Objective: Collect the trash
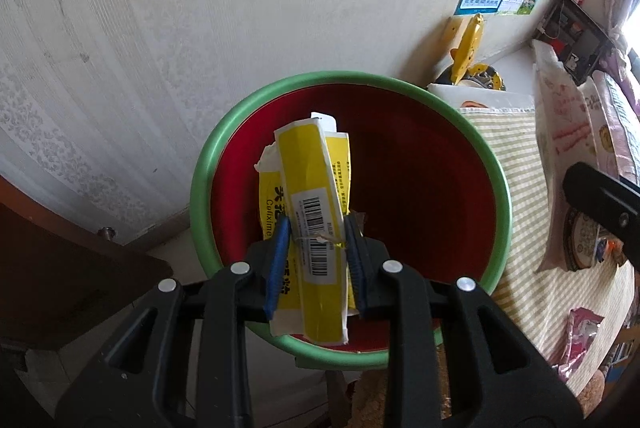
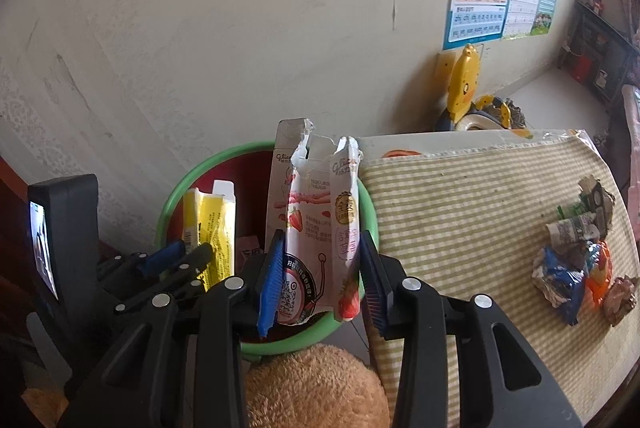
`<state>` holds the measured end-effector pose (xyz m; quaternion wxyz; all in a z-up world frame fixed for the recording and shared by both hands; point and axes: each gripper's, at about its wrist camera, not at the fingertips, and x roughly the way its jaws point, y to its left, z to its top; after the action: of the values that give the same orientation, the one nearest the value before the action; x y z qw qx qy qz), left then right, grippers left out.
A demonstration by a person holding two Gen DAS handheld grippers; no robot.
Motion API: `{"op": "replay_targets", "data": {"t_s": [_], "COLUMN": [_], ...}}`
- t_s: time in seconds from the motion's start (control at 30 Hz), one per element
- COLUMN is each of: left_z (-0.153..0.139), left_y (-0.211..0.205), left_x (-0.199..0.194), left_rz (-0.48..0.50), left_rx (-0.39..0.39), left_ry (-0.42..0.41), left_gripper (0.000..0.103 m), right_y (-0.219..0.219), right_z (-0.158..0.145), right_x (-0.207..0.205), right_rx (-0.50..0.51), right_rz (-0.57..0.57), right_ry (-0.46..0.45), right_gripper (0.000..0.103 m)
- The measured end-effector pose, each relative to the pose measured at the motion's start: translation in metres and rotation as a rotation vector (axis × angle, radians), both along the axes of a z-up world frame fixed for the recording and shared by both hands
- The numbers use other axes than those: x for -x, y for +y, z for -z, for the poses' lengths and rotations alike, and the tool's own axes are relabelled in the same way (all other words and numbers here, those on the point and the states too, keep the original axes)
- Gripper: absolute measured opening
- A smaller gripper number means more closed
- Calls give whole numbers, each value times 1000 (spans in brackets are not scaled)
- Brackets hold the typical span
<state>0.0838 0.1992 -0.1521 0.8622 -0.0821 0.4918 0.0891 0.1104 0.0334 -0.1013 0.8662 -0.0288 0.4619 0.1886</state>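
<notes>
My left gripper point(image 1: 316, 228) is shut on a flattened yellow medicine box point(image 1: 314, 224) and holds it over the mouth of a red bin with a green rim point(image 1: 500, 187). The right wrist view shows that gripper point(image 2: 176, 260) and the yellow box point(image 2: 212, 232) above the bin point(image 2: 172, 195). My right gripper point(image 2: 322, 248) is shut on a torn pink-and-white strawberry snack box point(image 2: 316, 224), held upright at the bin's right edge. Crumpled wrappers point(image 2: 580, 256) lie on the striped cloth at the right.
A table with a green-striped cloth point(image 2: 460, 228) stands right of the bin. A brown plush toy point(image 2: 316, 388) sits below my right gripper. A patterned wall point(image 1: 160, 27) is behind the bin. Snack bags point(image 1: 572, 155) and a pink wrapper point(image 1: 580, 332) lie on the cloth.
</notes>
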Motion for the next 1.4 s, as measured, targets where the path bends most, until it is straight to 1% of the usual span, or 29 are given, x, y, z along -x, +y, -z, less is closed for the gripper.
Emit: {"op": "replay_targets", "data": {"t_s": [0.03,0.07,0.1,0.2,0.37,0.47,0.57,0.63,0.7,0.73,0.83,0.9,0.97,1.03,1.07,1.17,1.27,1.37,1.4], "left_z": [0,0,-1,-3,-7,-15,-23,-27,-30,-32,-31,-27,-21,-14,-9,8,24,32,33], "left_y": [1,1,1,-1,-8,-18,-39,-53,-73,-84,-122,-153,-186,-210,-224,-259,-276,-281,-281], "left_x": [-1,-1,0,0,-1,3,7,10,14,17,27,34,43,52,56,68,71,66,65], "left_rz": [-2,-5,-10,-8,9,36,87,124,182,215,322,407,500,573,612,721,751,758,757], "left_rx": [3,5,2,-11,-21,-25,-20,-8,13,24,57,72,89,89,74,-4,-63,-47,-35], "left_ry": [2,-1,-12,-12,-17,-30,-43,-48,-52,-50,-36,-11,24,52,65,106,150,178,183], "left_gripper": [55,62,63,65,65,65,65,65,65,67,70,71,74,77,78,79,78,72,62], "right_y": [0,0,0,-2,-13,-31,-56,-82,-108,-125,-174,-206,-238,-261,-272,-297,-315,-317,-316], "right_z": [-1,-2,-3,-5,-12,-16,-20,-22,-23,-22,-17,-13,-8,-5,-2,6,16,23,25], "right_x": [0,0,0,1,5,13,19,25,32,36,48,55,62,67,70,77,76,67,63], "right_rx": [-3,-5,-6,-11,-33,-41,-37,-42,-38,-34,-13,-1,0,2,2,-3,-11,-23,-23], "right_rz": [2,5,7,9,27,58,104,149,194,227,327,395,461,505,526,561,575,550,535], "right_ry": [-11,-22,-29,-28,-34,-43,-48,-54,-59,-60,-54,-43,-29,-22,-16,-5,10,21,21], "right_gripper": [55,58,59,59,59,60,60,60,64,66,67,67,67,67,67,68,69,69,69]}}
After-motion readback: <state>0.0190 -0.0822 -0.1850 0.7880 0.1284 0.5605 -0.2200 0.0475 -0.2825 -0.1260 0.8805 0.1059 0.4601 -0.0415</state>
